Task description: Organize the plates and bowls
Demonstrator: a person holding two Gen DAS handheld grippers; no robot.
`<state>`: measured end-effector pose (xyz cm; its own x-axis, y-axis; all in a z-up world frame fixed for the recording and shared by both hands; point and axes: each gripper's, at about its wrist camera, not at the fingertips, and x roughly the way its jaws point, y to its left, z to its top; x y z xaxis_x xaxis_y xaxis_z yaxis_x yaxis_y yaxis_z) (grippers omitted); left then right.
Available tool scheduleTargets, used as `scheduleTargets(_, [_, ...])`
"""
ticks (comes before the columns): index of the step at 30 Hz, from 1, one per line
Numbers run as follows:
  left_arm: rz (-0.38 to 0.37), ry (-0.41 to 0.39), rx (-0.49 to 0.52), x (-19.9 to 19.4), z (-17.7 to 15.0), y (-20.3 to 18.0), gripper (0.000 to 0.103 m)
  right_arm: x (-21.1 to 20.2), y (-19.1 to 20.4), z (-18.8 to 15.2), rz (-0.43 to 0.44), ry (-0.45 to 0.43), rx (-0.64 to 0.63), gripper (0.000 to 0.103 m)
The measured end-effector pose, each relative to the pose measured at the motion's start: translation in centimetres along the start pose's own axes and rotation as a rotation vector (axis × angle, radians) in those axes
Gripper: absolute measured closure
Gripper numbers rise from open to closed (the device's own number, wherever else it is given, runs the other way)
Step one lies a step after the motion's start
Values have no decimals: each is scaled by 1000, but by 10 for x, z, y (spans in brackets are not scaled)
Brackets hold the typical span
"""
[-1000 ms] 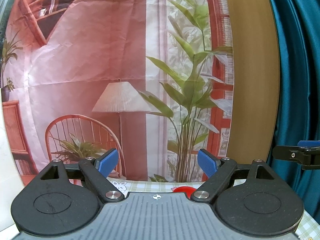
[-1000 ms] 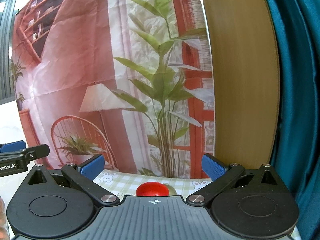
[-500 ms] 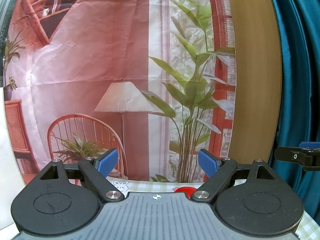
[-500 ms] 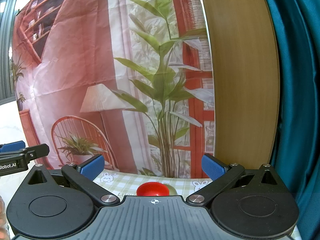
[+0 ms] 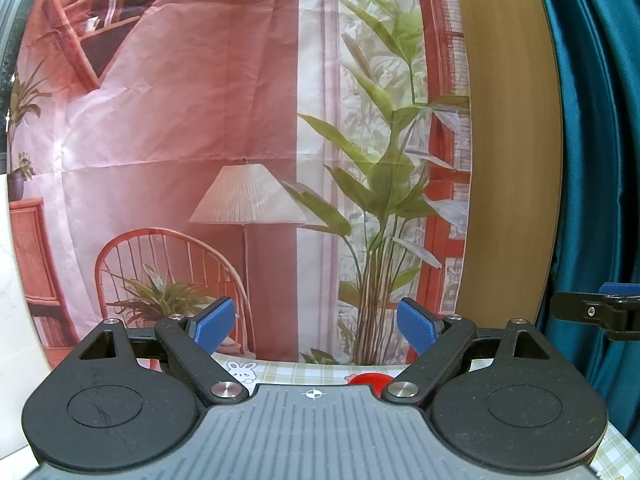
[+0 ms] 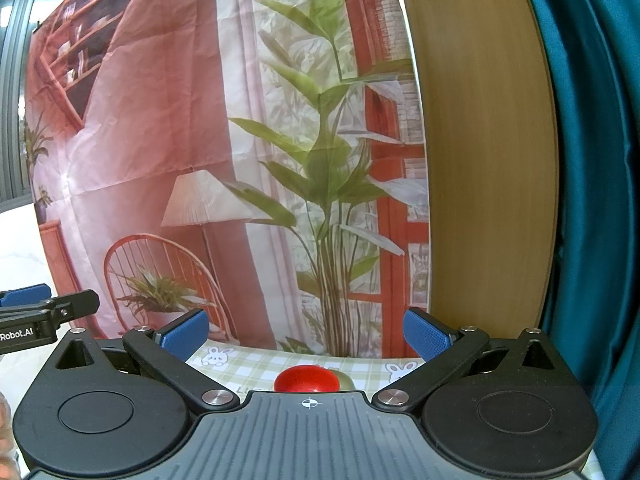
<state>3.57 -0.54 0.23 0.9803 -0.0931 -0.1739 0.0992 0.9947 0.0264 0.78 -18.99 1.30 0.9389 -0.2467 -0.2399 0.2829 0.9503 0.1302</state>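
A red rounded dish (image 6: 306,378) sits on the green checked tablecloth (image 6: 248,364), low in the right wrist view, partly hidden by the gripper body; an olive-coloured object (image 6: 344,381) peeks out behind its right side. The red dish also shows in the left wrist view (image 5: 370,380). My right gripper (image 6: 306,338) is open and empty, held above the table's near side. My left gripper (image 5: 314,324) is open and empty. Each gripper's fingertip shows at the edge of the other's view. No other plates or bowls show.
A printed backdrop (image 5: 240,140) with a lamp, chair and plant hangs behind the table. A wooden panel (image 6: 480,140) and teal curtain (image 6: 592,160) stand at the right. A white wall (image 5: 16,280) is at the left.
The left wrist view has drifted slightly so the backdrop sits a little further right. The right gripper has barely moved. Both grippers stay open.
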Motion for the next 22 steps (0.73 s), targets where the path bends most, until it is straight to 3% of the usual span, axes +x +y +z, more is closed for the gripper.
scheduleTargets(22, [0,-15,4,-3,1,0,12,-6,0,2,-5,-15,2,0])
